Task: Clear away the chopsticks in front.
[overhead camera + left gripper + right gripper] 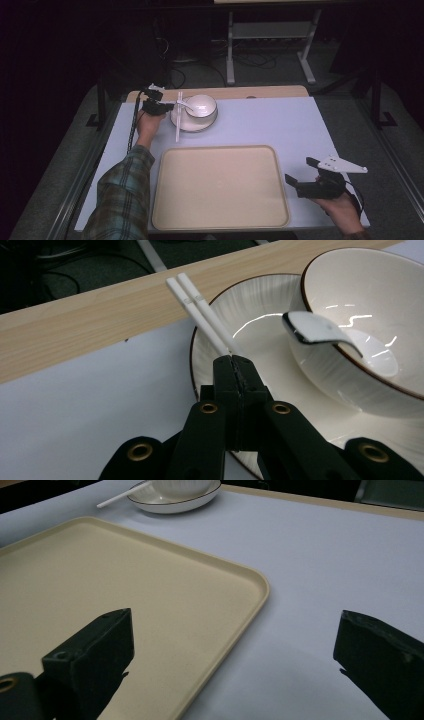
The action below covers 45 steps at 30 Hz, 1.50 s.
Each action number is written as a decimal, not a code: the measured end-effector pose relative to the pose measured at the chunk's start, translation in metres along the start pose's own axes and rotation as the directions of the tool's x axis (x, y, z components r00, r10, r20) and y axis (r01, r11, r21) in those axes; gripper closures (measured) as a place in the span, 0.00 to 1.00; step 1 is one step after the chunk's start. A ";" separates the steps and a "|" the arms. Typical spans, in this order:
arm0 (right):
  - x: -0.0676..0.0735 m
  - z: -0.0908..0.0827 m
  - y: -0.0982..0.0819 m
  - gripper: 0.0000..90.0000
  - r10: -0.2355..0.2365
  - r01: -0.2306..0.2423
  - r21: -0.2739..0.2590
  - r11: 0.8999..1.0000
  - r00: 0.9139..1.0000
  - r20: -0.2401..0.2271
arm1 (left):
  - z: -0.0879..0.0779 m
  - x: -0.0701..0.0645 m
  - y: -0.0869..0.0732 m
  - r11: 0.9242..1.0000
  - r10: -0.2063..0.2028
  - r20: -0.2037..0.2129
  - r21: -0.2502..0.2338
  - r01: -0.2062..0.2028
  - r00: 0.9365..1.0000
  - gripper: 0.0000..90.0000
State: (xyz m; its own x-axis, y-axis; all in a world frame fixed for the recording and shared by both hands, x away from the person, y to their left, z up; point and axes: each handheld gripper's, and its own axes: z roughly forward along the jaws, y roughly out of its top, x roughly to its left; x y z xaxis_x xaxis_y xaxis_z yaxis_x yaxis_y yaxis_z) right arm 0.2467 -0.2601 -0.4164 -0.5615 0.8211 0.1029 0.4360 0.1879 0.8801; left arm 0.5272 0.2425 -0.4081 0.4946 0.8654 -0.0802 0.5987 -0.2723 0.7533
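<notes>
While the left gripper [235, 360] sits at the far left of the table, its two black jaws are pressed tight together right over the chopsticks [200, 310]. The jaw tips meet on top of the white sticks, but I cannot tell if they really pinch them. The chopsticks lie side by side across the left edge of the plate [225, 310], and their far ends stick out over the wooden strip [90, 325] at the far edge of the table. From high up, the sticks [178, 116] run from far to near along the left side of the plate [176, 120].

On the plate stands a white bowl [201, 106], and a white spoon [320, 330] rests in it with its handle pointing left toward the jaws.

Nearer to the person lies a big cream tray [220, 187] with nothing on it. It sits on the pale blue table cover [300, 125].

At the near right, the right gripper [299, 176] is held just beside the tray's right edge. Its jaws stand wide apart and hold nothing.
</notes>
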 end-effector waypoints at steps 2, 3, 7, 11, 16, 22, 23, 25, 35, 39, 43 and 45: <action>0.000 0.000 0.000 0.02 -0.001 0.001 0.003 1.000 1.000 -0.001 | 0.003 -0.003 0.002 1.000 0.003 0.002 0.004 -0.003 1.000 1.00; 0.000 0.000 0.000 0.02 -0.003 0.003 0.002 1.000 1.000 -0.003 | 0.005 -0.004 0.002 1.000 0.008 -0.009 0.008 -0.008 1.000 1.00; 0.001 0.000 0.000 0.02 -0.003 0.003 0.000 1.000 1.000 -0.005 | 0.011 -0.004 -0.001 0.999 -0.005 -0.013 0.031 0.006 1.000 1.00; 0.000 -0.001 0.000 0.02 -0.001 0.001 -0.002 1.000 1.000 -0.007 | 0.012 -0.002 -0.002 0.999 -0.020 -0.009 0.031 0.021 1.000 1.00; 0.001 0.000 0.000 0.02 -0.001 0.001 -0.003 1.000 1.000 -0.007 | 0.016 -0.002 -0.003 0.999 -0.028 -0.007 0.029 0.028 1.000 1.00; 0.001 0.000 0.000 0.02 0.000 0.000 -0.002 1.000 1.000 -0.008 | 0.019 -0.006 -0.004 0.999 -0.005 -0.018 0.042 0.006 1.000 1.00; 0.001 0.000 0.000 0.02 0.001 -0.001 -0.003 1.000 1.000 -0.008 | 0.019 -0.007 -0.004 0.999 -0.001 -0.020 0.043 0.002 1.000 1.00; 0.001 -0.001 0.000 0.02 0.000 0.000 -0.003 1.000 1.000 -0.009 | 0.020 -0.008 -0.004 0.999 0.001 -0.017 0.042 -0.001 1.000 1.00; 0.001 -0.001 0.000 0.02 0.003 -0.003 -0.005 1.000 1.000 -0.008 | 0.025 -0.015 -0.005 0.999 -0.002 0.015 0.038 0.001 1.000 1.00; 0.001 -0.001 0.000 0.02 0.002 -0.002 -0.005 1.000 1.000 -0.008 | 0.027 -0.017 -0.005 0.999 -0.003 0.030 0.037 0.002 1.000 1.00; 0.001 -0.001 0.000 0.02 0.003 -0.003 -0.005 1.000 1.000 -0.008 | 0.028 -0.019 -0.005 0.999 -0.003 0.053 0.036 0.002 0.999 1.00; 0.001 -0.001 0.000 0.02 0.004 -0.004 -0.005 1.000 1.000 -0.009 | 0.028 -0.019 -0.006 0.999 -0.011 0.068 0.038 0.008 0.998 1.00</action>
State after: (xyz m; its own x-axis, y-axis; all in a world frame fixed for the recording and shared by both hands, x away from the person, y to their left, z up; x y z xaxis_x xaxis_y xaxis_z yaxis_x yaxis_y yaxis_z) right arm 0.2455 -0.2601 -0.4158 -0.5658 0.8171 0.1108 0.4352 0.1817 0.8818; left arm 0.5319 0.2157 -0.4294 0.5297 0.8378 -0.1323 0.6260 -0.2810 0.7275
